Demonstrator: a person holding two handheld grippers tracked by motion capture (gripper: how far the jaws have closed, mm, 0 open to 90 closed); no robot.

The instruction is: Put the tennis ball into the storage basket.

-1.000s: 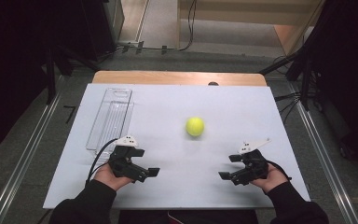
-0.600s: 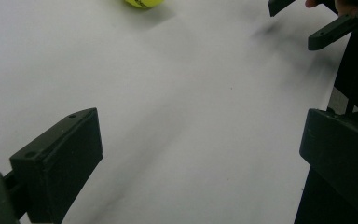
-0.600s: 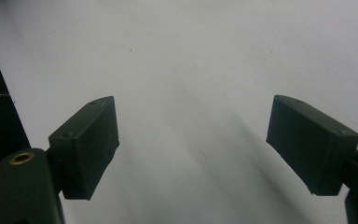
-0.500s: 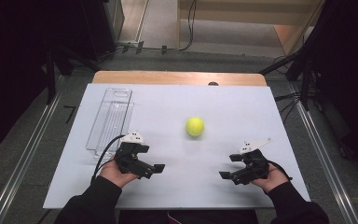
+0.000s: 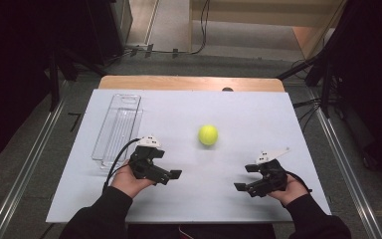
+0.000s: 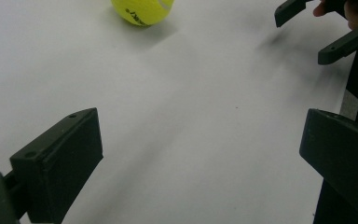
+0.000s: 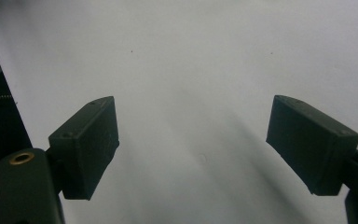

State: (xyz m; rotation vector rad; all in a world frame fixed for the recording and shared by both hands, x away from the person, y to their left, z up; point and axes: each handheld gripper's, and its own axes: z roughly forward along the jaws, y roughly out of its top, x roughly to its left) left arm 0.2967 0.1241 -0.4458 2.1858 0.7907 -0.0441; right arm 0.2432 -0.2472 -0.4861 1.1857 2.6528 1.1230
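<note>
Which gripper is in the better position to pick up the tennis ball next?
Probably the left gripper. Its open jaws point toward the tennis ball, which appears ahead in its own view. The right gripper, also open, points sideways over bare table.

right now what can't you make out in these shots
- Yellow-green tennis ball: the left gripper view's top edge cuts it off, and its black print is too partial to read.
- Clear plastic rectangular tray: from the high view, too transparent to tell whether it holds anything.
- Right gripper: the left gripper view's right edge crops it.
</note>
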